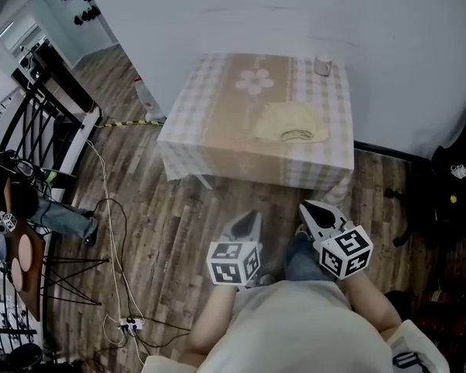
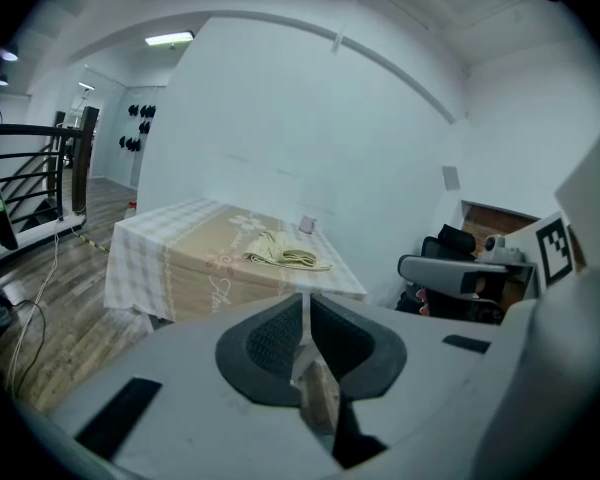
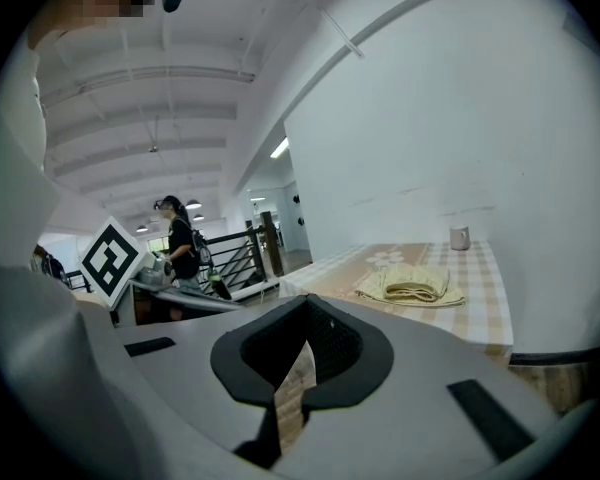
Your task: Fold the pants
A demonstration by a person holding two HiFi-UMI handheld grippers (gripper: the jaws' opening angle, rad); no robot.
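Pants [image 1: 291, 123]: likely soft, light, limp; best pinched at an outer edge.
Left claw [image 1: 248, 217]: closed, empty.
Right claw [image 1: 311, 208]: closed, empty.

Soft even indoor light, fisheye-warped dark edges

The folded pale-yellow cloth pants [image 1: 291, 123] lie on the right half of the square table with a checked cloth [image 1: 186, 142]; a small pale cup [image 1: 322, 67] stands behind them at the far right corner; the left gripper [image 1: 251, 216] and right gripper [image 1: 308, 208] are side by side before the table, well apart from it; a black metal railing [image 1: 31, 123] stands far left.
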